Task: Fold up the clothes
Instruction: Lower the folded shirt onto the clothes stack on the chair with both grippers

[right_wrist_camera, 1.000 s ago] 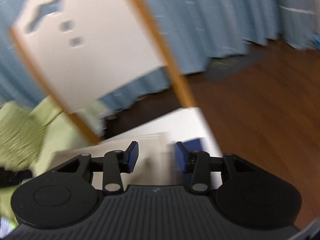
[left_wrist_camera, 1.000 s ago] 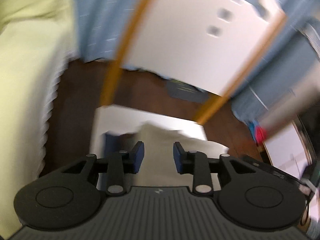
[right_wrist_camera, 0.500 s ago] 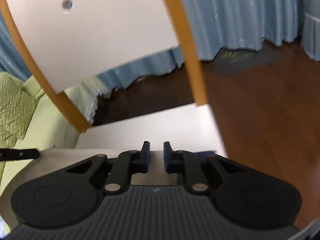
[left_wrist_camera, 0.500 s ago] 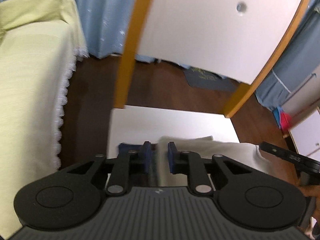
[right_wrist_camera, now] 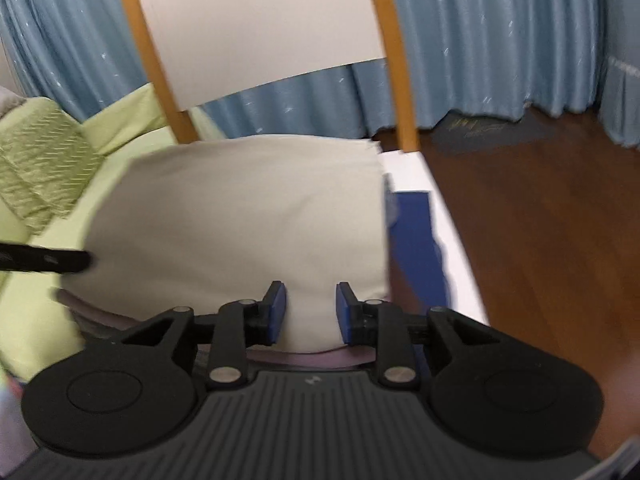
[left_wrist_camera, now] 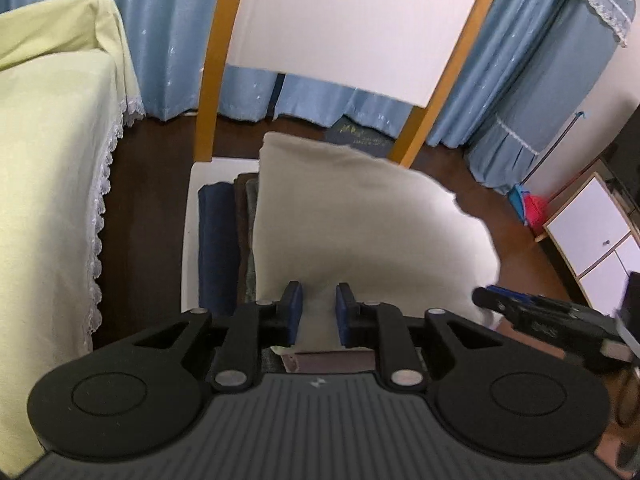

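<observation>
- The left hand-held gripper [left_wrist_camera: 317, 312] has its blue pads apart with the near edge of the beige cloth [left_wrist_camera: 360, 220] lying between them; nothing is pinched
- The right hand-held gripper [right_wrist_camera: 307, 311] is likewise spread, its pads standing either side of the cloth's near edge [right_wrist_camera: 248, 216] without closing on it; its black tip also shows at the right of the left wrist view [left_wrist_camera: 532, 320]
- Under the near edge of the cloth a mauve garment [right_wrist_camera: 296, 358] peeks out, so the beige piece seems to rest on top of other clothes
- The beige cloth lies as a flat, folded rectangle over a stack on the white table [left_wrist_camera: 208, 170]; to its left the stack shows a navy garment [left_wrist_camera: 216, 244] and brown and grey layers [left_wrist_camera: 246, 216], and a blue garment [right_wrist_camera: 416, 248] shows to its right in the right wrist view
- In my judgement the step in hand is letting go of a finished fold onto the pile; the next move calls for drawing both grippers back without dragging the top layer askew
- Beyond the table stand a chair back [left_wrist_camera: 352, 28] with orange wooden posts, a pale green sofa cover [left_wrist_camera: 44, 152] and blue curtains [right_wrist_camera: 500, 40]
</observation>
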Demonstrator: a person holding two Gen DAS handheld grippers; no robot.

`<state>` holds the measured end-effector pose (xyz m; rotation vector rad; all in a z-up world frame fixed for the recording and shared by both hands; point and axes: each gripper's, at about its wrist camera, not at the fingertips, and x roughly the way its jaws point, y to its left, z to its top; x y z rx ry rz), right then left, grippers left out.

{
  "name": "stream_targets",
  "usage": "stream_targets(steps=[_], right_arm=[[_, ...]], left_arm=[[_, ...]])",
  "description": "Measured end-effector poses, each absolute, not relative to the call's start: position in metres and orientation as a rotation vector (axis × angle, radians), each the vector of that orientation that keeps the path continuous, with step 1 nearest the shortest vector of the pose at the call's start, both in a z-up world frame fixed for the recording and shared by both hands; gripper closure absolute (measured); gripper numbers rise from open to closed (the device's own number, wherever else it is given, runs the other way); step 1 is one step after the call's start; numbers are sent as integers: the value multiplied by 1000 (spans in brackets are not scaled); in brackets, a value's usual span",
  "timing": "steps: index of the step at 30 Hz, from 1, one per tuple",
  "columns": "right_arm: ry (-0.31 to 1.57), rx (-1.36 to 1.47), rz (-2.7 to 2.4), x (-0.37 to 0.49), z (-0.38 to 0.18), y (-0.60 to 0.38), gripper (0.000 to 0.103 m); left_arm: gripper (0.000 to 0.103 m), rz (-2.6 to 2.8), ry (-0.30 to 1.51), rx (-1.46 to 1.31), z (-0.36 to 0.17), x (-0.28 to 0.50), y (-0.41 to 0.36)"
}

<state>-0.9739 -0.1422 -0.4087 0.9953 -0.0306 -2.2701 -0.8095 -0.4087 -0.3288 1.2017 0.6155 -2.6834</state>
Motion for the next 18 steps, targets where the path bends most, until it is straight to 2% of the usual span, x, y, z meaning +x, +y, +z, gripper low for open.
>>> stream_targets(steps=[1,2,6,10,12,16,18], right_arm=[[-33,1005,-2285,-979,-409,-141,64],[-40,1028,-2296,-985,-408,-140,58],[-29,1015,-2321,-982,-382,-138,63],[-73,994,-2289,-964,-363,-145,63],[-105,1005,-2229,-954,-359,-160,63],[-127,999,-2163,-947,-352,-190,63],[-124,984,-2154,-952,-349,-208,63]], left_arm=[[81,-2688,621,1197,-324,-804,-408],[81,-2690,627,1195,-323,-802,-408],[81,-2656,752,1155,-317,-773,-431],[81,-2671,773,1155,-321,-756,-448],[81,-2706,736,1164,-325,-756,-451],[81,-2821,493,1212,-328,-767,-445],[80,-2871,434,1240,-330,-777,-443]])
